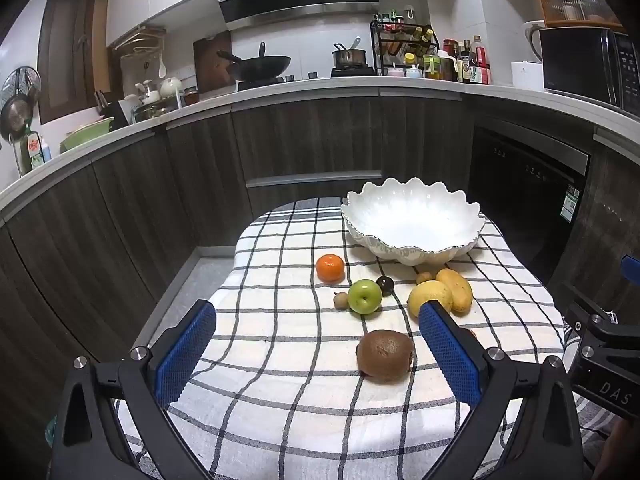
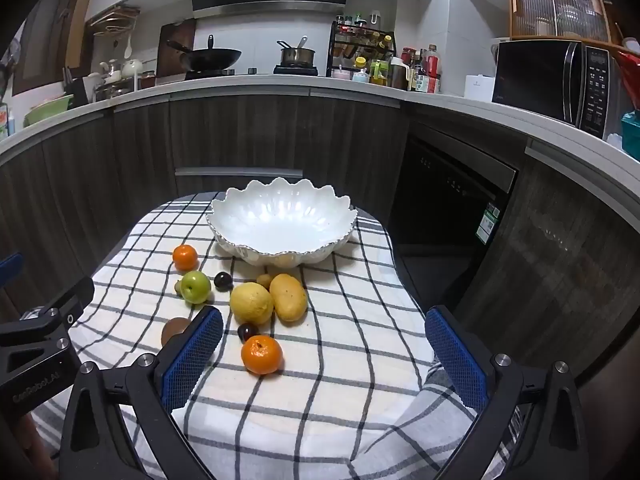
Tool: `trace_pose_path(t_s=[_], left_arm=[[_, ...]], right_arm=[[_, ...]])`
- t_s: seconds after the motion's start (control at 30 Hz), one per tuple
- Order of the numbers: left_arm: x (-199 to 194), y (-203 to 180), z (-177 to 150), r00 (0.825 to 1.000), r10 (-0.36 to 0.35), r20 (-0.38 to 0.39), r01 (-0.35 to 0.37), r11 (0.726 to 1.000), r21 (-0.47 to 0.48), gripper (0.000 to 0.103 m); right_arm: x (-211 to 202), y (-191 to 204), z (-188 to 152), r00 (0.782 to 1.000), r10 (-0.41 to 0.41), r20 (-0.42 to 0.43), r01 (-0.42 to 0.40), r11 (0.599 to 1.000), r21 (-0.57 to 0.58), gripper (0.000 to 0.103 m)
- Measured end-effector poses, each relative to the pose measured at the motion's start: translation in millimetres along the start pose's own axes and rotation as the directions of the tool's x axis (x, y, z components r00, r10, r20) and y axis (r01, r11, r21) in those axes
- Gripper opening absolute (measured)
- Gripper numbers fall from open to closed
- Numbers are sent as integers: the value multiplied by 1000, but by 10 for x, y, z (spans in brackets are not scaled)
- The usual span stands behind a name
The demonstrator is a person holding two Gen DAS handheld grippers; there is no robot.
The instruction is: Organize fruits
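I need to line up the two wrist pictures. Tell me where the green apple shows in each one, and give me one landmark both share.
Left wrist view: the green apple lies just right of centre, between a small brown fruit and a dark plum.
Right wrist view: the green apple lies left of centre, below an orange.
Shared landmark: the white bowl at the far end of the checked cloth.

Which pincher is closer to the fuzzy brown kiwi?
Left. The left gripper has the kiwi lying just ahead between its open jaws; the right gripper sits off to the kiwi's right.
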State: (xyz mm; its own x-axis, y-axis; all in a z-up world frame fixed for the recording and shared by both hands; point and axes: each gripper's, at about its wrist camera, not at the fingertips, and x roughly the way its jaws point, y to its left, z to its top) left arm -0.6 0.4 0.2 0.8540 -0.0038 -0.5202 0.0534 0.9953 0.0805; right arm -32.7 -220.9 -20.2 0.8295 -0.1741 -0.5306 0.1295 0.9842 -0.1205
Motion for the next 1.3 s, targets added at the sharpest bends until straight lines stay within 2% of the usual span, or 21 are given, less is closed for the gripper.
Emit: trace_pose_path(t_s=[1.3], left_arm=[[1, 1, 6, 1000, 0, -15, 1, 1000, 9, 103]], right_arm=[[-20, -6, -9, 1000, 6, 2, -7, 1000, 7, 102]])
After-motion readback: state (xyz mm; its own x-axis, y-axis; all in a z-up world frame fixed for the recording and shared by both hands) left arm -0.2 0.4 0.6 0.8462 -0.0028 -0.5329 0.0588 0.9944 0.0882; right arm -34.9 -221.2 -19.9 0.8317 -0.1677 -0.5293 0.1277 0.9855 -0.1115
